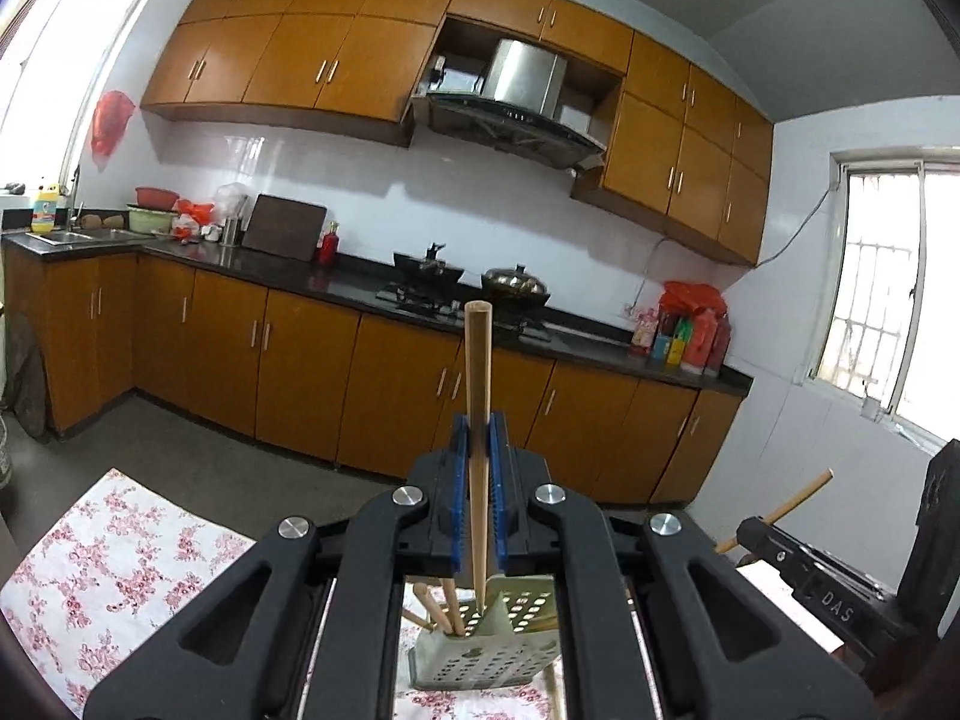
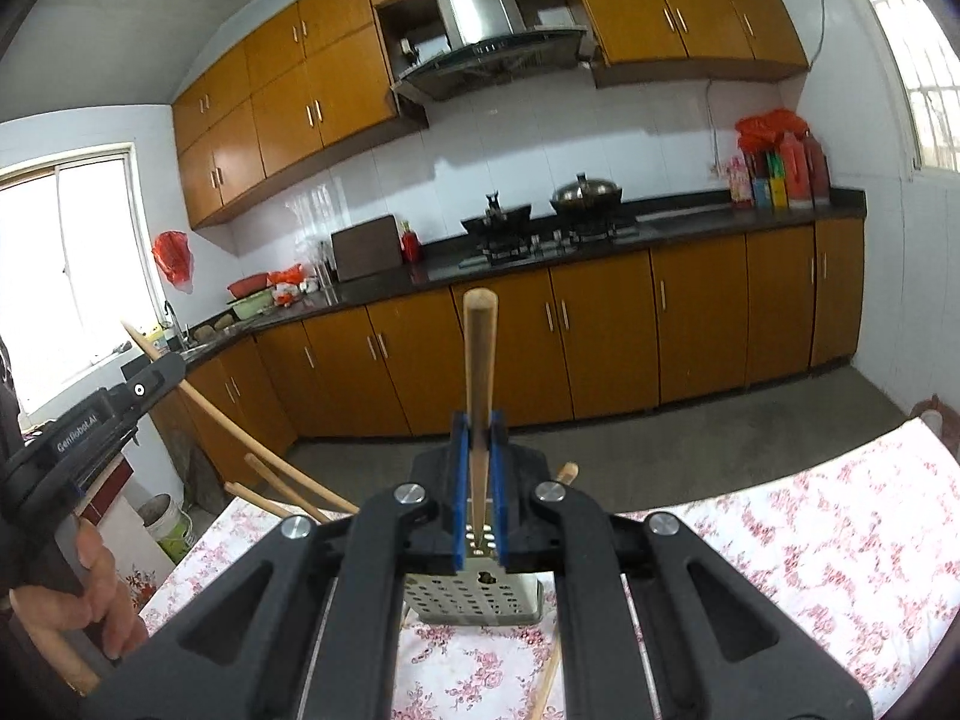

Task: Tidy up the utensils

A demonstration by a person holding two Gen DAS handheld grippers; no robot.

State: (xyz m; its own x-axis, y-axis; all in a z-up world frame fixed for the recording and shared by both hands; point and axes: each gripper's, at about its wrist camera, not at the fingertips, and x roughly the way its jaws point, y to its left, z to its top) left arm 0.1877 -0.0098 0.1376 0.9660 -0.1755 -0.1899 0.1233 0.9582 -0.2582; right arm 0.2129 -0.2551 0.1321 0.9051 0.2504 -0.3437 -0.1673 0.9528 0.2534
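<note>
My left gripper is shut on a wooden chopstick that stands almost upright, its thin end just above a perforated metal holder. Several chopsticks lean inside that holder. My right gripper is shut on a second chopstick, also upright over the holder. In the right wrist view the left gripper's black body shows at the left, with a hand on its grip. In the left wrist view the right gripper's body sits at the right, its chopstick slanting up.
The holder stands on a table with a floral cloth. A loose chopstick lies on the cloth near the holder's front. Kitchen cabinets, a stove with pans and a grey floor lie beyond the table.
</note>
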